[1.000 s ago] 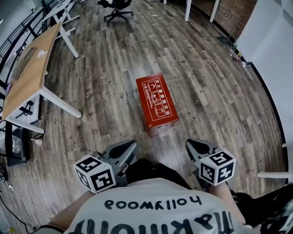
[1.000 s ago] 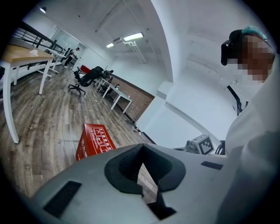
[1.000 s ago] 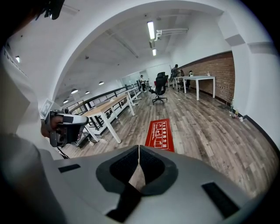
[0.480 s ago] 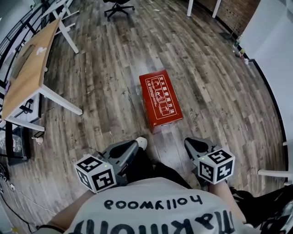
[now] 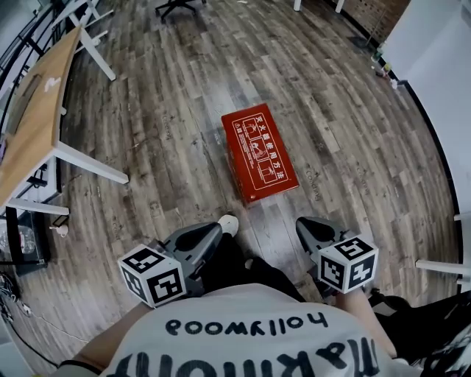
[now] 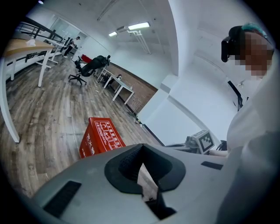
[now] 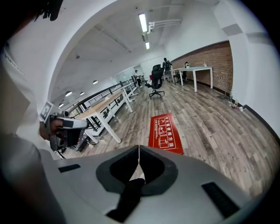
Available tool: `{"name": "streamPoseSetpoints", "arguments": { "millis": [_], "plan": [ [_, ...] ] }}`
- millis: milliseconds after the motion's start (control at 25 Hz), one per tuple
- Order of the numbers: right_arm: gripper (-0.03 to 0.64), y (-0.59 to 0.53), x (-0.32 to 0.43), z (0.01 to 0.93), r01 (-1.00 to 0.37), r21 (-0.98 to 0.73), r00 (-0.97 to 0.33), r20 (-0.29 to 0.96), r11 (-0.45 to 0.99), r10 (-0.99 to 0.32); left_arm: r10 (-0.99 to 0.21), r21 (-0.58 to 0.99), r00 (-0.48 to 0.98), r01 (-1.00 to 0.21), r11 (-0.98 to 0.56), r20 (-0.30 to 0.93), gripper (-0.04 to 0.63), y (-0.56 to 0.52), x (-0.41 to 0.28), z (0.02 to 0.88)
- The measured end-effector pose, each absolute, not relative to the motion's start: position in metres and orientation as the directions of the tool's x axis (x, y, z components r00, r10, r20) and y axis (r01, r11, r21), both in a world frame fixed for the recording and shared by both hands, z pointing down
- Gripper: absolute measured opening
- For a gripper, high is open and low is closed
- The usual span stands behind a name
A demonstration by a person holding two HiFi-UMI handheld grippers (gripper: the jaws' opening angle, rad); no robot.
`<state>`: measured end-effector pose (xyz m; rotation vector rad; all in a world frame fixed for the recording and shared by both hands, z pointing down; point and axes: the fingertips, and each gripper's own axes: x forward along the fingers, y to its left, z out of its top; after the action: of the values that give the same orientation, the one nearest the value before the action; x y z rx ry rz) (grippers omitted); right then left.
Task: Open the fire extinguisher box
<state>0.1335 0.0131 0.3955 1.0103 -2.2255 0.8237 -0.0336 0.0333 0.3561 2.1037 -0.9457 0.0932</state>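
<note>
The red fire extinguisher box [image 5: 259, 152] lies flat on the wood floor, its lid with white print facing up and closed. My left gripper [image 5: 214, 232] and right gripper [image 5: 304, 224] are held low in front of the body, short of the box's near end and touching nothing. In the left gripper view the jaws [image 6: 141, 146] meet at the tips, with the box [image 6: 99, 138] ahead to the left. The right gripper's jaws [image 7: 139, 149] are also shut and empty, and the box [image 7: 165, 132] lies just beyond them.
A wooden desk [image 5: 33, 125] on white legs stands at the left, and an office chair [image 5: 176, 6] far back. My white shoe [image 5: 229, 223] is on the floor between the grippers. A white wall [image 5: 441, 66] runs along the right, with a white leg [image 5: 441, 265] near it.
The person has stepped forward: a white shoe has come into view and the box lies closer to the grippers. Both grippers stay shut and have sunk a little.
</note>
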Motion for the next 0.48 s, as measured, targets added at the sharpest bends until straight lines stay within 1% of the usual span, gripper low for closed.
{"name": "streamPoseSetpoints", "arguments": {
  "millis": [80, 200, 240, 400, 480],
  "plan": [
    [0.011, 0.003, 0.126, 0.389, -0.792, -0.312, -0.579, 0.655, 0.524, -0.486, -0.581, 0.653, 0.726, -0.646, -0.395, 0.367, 0.003, 0.025, -0.037, 0.358],
    [0.009, -0.013, 0.114, 0.366, -0.778, -0.327, -0.621, 0.535, 0.537, -0.573, -0.561, 0.66, 0.741, -0.634, -0.403, 0.37, 0.003, 0.01, -0.042, 0.361],
    [0.011, -0.017, 0.112, 0.363, -0.779, -0.321, -0.62, 0.52, 0.539, -0.588, -0.555, 0.662, 0.745, -0.63, -0.406, 0.37, 0.003, 0.004, -0.043, 0.362],
    [0.011, -0.027, 0.113, 0.379, -0.806, -0.256, -0.564, 0.602, 0.533, -0.565, -0.538, 0.663, 0.76, -0.618, -0.422, 0.366, 0.003, -0.021, -0.047, 0.366],
    [0.011, -0.033, 0.114, 0.384, -0.815, -0.261, -0.554, 0.614, 0.518, -0.562, -0.517, 0.657, 0.769, -0.615, -0.436, 0.376, 0.003, -0.032, -0.048, 0.371]
  ]
}}
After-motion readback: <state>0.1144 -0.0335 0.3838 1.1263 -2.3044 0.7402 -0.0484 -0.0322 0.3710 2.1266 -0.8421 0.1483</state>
